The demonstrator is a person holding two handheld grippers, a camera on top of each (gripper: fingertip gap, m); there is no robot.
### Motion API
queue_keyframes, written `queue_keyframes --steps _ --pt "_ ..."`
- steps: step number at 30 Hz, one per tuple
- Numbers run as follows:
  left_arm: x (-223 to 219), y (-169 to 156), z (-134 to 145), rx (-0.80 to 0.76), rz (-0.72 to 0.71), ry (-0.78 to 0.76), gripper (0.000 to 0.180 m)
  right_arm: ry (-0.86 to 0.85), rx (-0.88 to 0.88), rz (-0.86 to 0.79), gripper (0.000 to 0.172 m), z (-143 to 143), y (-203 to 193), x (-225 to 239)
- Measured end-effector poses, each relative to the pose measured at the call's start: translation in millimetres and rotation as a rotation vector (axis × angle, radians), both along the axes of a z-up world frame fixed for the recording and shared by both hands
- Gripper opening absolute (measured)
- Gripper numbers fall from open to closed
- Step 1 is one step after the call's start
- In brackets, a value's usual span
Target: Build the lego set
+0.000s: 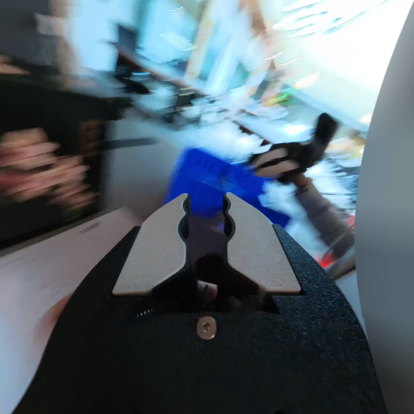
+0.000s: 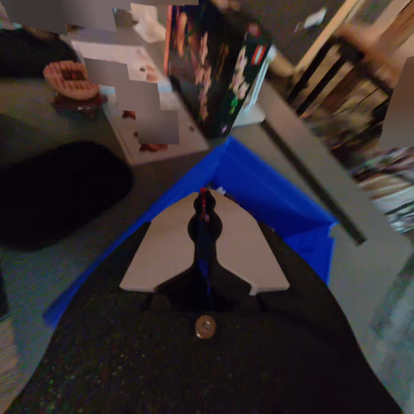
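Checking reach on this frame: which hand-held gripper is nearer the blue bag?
Right. The right hand-held gripper is at the blue bag, its shut fingertips over the bag's opening with a thin red piece between them. The left hand-held gripper hangs open, short of the bag.

Left gripper (image 1: 206, 197): your black, grainy housing; two tan fingers (image 1: 156, 244) with scalloped dark inner edges.
Left screw (image 1: 206, 327): one silver hex-socket head, centred.
Right gripper (image 2: 205, 195): your same black body, tan fingers (image 2: 165, 251).
Right screw (image 2: 205, 326): silver, round, centred.
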State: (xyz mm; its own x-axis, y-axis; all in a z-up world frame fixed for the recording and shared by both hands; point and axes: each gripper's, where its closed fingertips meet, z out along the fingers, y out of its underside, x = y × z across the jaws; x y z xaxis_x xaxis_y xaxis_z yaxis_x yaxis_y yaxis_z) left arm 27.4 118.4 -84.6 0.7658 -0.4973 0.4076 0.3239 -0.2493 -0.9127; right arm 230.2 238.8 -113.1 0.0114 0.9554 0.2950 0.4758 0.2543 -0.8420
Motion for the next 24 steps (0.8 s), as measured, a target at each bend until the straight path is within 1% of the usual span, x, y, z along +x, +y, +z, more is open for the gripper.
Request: queue_keyframes --steps 1,3,7,8,10,12,14,19,22,24 --pt "18 6 5 0.008 -0.063 -0.010 0.027 0.024 0.077 -0.013 0.002 11 -7 -8" --pt "54 19 9 0.004 -0.154 0.038 0.027 0.041 0.209 -0.006 0.002 27 -26 -24" --pt "109 32 7 -0.035 -0.297 0.081 0.024 0.021 0.435 0.005 0.001 45 -59 -46" --pt "116 34 4 -0.047 -0.319 0.080 0.024 0.015 0.483 0.016 0.002 48 -67 -49" --pt "130 27 9 -0.055 -0.398 0.006 0.025 -0.002 0.543 0.043 0.002 52 -82 -55" --pt "134 23 16 -0.061 -0.443 -0.086 0.028 -0.022 0.593 0.055 0.002 53 -93 -58" --pt "136 17 22 -0.056 -0.471 -0.125 0.027 -0.043 0.634 0.057 0.002 55 -100 -61" --pt "140 6 31 -0.010 -0.473 -0.111 0.022 -0.040 0.677 0.083 0.002 60 -115 -69" --pt "140 3 35 0.006 -0.472 -0.113 0.010 -0.049 0.698 0.079 0.002 62 -117 -70" --pt "138 1 35 0.020 -0.465 -0.103 0.007 -0.043 0.703 0.086 0.002 64 -120 -71"
